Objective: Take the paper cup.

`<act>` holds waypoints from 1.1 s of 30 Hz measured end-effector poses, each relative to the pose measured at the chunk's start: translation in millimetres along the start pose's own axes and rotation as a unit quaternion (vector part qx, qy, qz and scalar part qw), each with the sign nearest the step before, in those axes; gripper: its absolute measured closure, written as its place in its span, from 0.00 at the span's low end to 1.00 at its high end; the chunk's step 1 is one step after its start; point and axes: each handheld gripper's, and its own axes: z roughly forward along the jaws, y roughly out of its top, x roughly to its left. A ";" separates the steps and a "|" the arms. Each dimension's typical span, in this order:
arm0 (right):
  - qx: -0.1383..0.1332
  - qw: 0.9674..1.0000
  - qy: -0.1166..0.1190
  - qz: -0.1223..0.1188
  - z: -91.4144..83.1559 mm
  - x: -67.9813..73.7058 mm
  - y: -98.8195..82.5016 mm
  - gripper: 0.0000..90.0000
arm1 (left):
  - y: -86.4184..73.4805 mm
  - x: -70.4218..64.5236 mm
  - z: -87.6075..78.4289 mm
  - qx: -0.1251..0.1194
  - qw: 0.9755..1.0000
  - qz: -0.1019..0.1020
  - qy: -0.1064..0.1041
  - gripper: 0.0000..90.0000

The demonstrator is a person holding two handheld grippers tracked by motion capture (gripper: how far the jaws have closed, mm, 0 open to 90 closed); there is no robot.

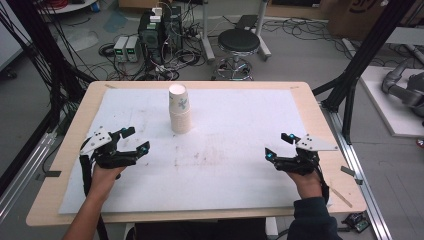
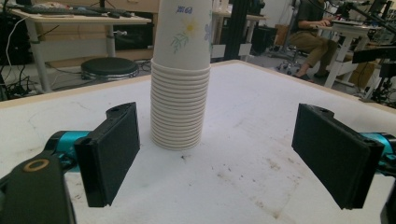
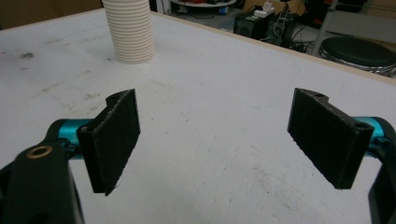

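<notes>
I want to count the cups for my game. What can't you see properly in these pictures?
- Stack of paper cups: in the high view the rims are too small to count.
- Its top: cut off by the upper edge in the left gripper view and the right gripper view.
- Blue print on the top cup: too blurred to read in the left gripper view.
- Inside the top cup: just white from above.

White paper cup stack [image 1: 179, 113], flower print on top cup, upright, upside down, table's far middle.

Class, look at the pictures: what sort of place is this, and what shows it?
Probably a robotics lab or workshop: cables and power boxes on the floor, black frame rails beside the table, and a cup stack set out between two hand-held grippers.
</notes>
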 end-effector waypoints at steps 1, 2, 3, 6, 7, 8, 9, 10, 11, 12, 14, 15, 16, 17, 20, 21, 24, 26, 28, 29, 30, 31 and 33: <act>-0.002 1.000 0.002 -0.001 0.1 0.1 0.0 0.19 | 0.0 0.1 0.5 0.000 1.000 0.000 -0.001 0.17; -0.001 1.000 0.004 0.001 -0.1 0.4 -0.1 0.19 | 0.0 0.0 1.0 -0.001 1.000 -0.002 -0.001 0.17; -0.001 1.000 0.004 0.001 -0.1 0.4 -0.1 0.19 | 0.0 0.0 1.0 -0.001 1.000 -0.002 -0.001 0.17; -0.002 1.000 0.007 0.005 0.1 -0.7 -0.7 0.19 | -0.8 1.0 3.1 0.003 1.000 -0.002 -0.002 0.17; -0.002 1.000 0.007 0.007 0.2 -1.1 -0.7 0.19 | -1.0 0.9 3.5 0.004 1.000 -0.002 -0.001 0.17; -0.003 1.000 0.009 0.007 0.7 -1.7 -0.7 0.19 | -1.0 0.9 3.5 0.004 1.000 -0.002 -0.001 0.17; -0.001 1.000 0.010 0.009 0.7 -1.8 -1.0 0.19 | -1.3 0.2 3.8 0.006 1.000 -0.002 -0.002 0.17; -0.002 1.000 0.009 0.008 1.0 -2.0 -1.2 0.19 | -1.3 0.3 4.0 0.007 1.000 0.000 -0.003 0.17; -0.001 1.000 0.010 0.010 1.0 -1.6 -1.5 0.19 | -1.4 -0.2 4.3 0.006 1.000 -0.001 -0.003 0.17; 0.000 1.000 0.009 0.009 1.1 -1.5 -1.8 0.19 | -1.2 -0.5 4.6 0.006 1.000 0.000 -0.004 0.17; 0.001 1.000 0.010 0.010 1.6 -1.5 -1.8 0.19 | -1.1 -0.8 4.8 0.008 1.000 0.004 -0.004 0.17; 0.002 1.000 0.009 0.010 1.6 -1.5 -2.0 0.19 | -0.2 -1.8 5.1 0.006 1.000 0.003 -0.005 0.17; 0.004 1.000 0.009 0.012 1.2 -0.9 -2.0 0.19 | 0.4 -2.6 5.5 0.005 1.000 0.003 -0.006 0.17; 0.006 1.000 0.010 0.012 0.7 -0.2 -2.0 0.19 | 1.1 -3.3 6.1 0.004 1.000 0.004 -0.007 0.17; 0.010 1.000 0.010 0.012 -0.6 1.5 -0.4 0.19 | 3.6 -4.6 8.1 0.007 1.000 0.007 -0.010 0.17; 0.007 1.000 0.010 0.007 -0.4 1.2 0.4 0.19 | 4.5 -5.1 9.3 0.006 1.000 0.007 -0.009 0.17; 0.010 1.000 0.008 0.008 -0.4 2.2 1.9 0.19 | 8.0 -5.6 11.6 0.006 1.000 0.008 -0.009 0.17; 0.013 1.000 0.008 0.011 -0.3 2.1 2.5 0.19 | 11.3 -5.6 13.3 0.006 1.000 0.007 -0.012 0.17; 0.012 1.000 0.008 0.010 -0.1 1.5 2.7 0.19 | 15.8 -4.9 16.3 0.007 1.000 0.009 -0.012 0.17; 0.014 1.000 0.009 0.011 -0.1 1.6 2.8 0.19 | 18.7 -4.1 18.1 0.009 1.000 0.009 -0.014 0.17; 0.013 1.000 0.010 0.009 0.2 1.5 3.0 0.19 | 21.8 -3.4 20.7 0.009 1.000 0.009 -0.014 0.17; 0.015 1.000 0.008 0.010 0.0 1.9 3.4 0.19 | 25.2 -2.5 22.9 0.012 1.000 0.011 -0.016 0.17; 0.015 1.000 0.009 0.009 0.2 2.2 4.3 0.19 | 32.8 -1.1 28.5 0.013 1.000 0.014 -0.018 0.17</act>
